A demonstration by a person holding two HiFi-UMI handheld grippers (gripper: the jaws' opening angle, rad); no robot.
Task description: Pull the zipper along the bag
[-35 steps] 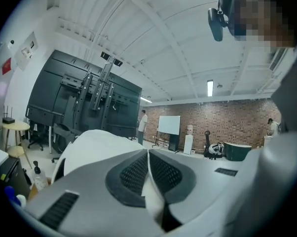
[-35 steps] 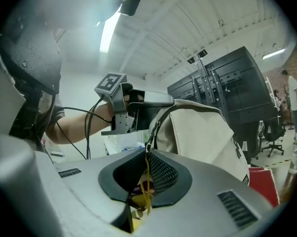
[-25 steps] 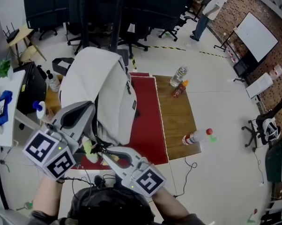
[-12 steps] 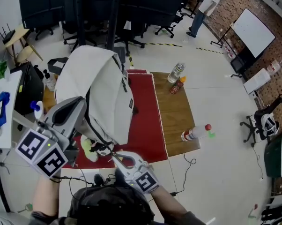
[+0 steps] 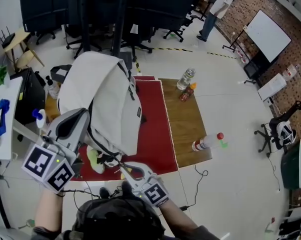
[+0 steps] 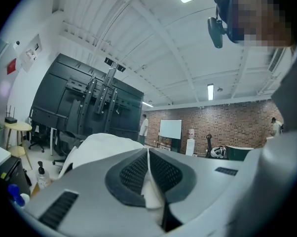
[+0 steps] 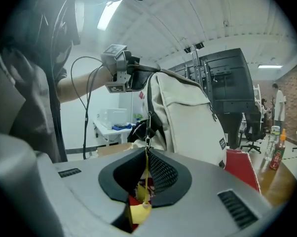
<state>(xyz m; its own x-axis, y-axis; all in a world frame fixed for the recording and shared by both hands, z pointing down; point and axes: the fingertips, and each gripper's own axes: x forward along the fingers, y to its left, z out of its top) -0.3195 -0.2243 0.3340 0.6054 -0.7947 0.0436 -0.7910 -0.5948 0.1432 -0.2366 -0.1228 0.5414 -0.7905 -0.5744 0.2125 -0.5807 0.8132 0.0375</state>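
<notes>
Both grippers clamped on the off-white fabric backpack (image 5: 103, 101), mid-left in the head view.
Near the bottom edge, the right gripper (image 7: 147, 172) pinches the yellow cord zipper pull (image 7: 139, 212) between closed jaws. To its left, the left gripper (image 6: 149, 179) is closed on a fold of the backpack's cloth. The red mat (image 5: 155, 129) lies just right of the backpack. Farther up stands a clear plastic bottle (image 5: 185, 78) on the wooden tabletop (image 5: 188, 124).

Wooden table (image 5: 188, 124) in front of me has a red mat (image 5: 155, 134) over its left part, with the white backpack (image 5: 103, 99) on it. Bare wood: two upright bottles (image 5: 185, 79) at the far end, one bottle lying down (image 5: 205, 142) at the near corner.
</notes>
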